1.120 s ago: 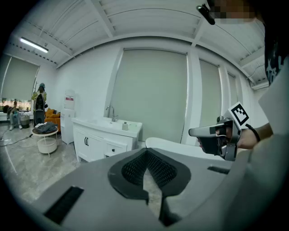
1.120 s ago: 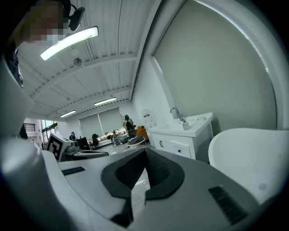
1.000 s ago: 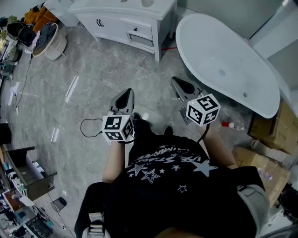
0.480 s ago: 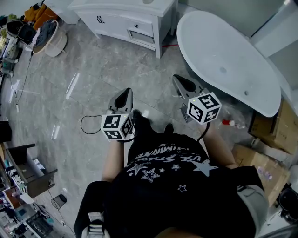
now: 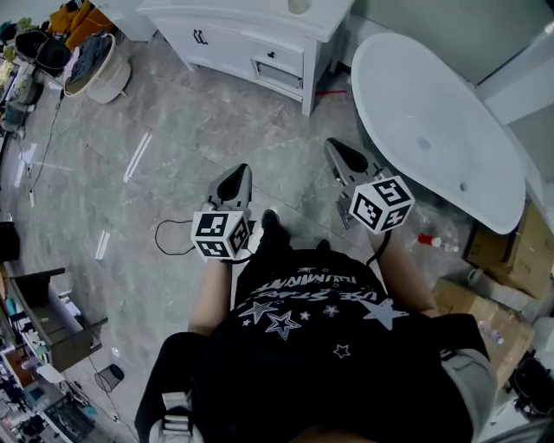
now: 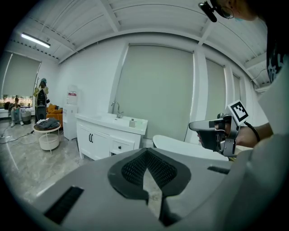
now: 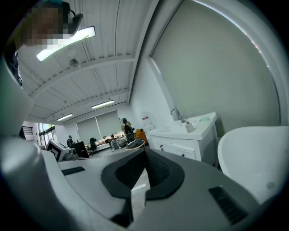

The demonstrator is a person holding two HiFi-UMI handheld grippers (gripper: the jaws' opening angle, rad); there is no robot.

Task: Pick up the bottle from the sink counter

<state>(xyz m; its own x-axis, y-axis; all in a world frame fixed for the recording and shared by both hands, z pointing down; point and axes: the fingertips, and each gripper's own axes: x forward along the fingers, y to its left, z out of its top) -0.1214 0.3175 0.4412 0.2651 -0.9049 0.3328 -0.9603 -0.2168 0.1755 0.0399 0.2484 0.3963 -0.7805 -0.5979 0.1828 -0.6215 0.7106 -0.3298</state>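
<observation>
- Bathtub (image 5: 433, 130): white, oval, just right of the sink counter.
- Sink counter (image 5: 242, 39): white cabinet with a faucet (image 6: 116, 108), well ahead of both grippers.
- Left gripper (image 5: 234, 178): jaws clenched together, nothing between them, held over the floor.
- Right gripper (image 5: 339, 154): jaws closed, empty, near the tub's rim.
- Bottle (image 5: 299, 5): small, upright on the countertop's right end.

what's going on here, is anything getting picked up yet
Not yet. A person stands holding the left gripper and the right gripper out in front, both with jaws shut and nothing between them. The bottle sits on the white sink counter across the room, next to the bathtub, well out of reach for now.
</observation>
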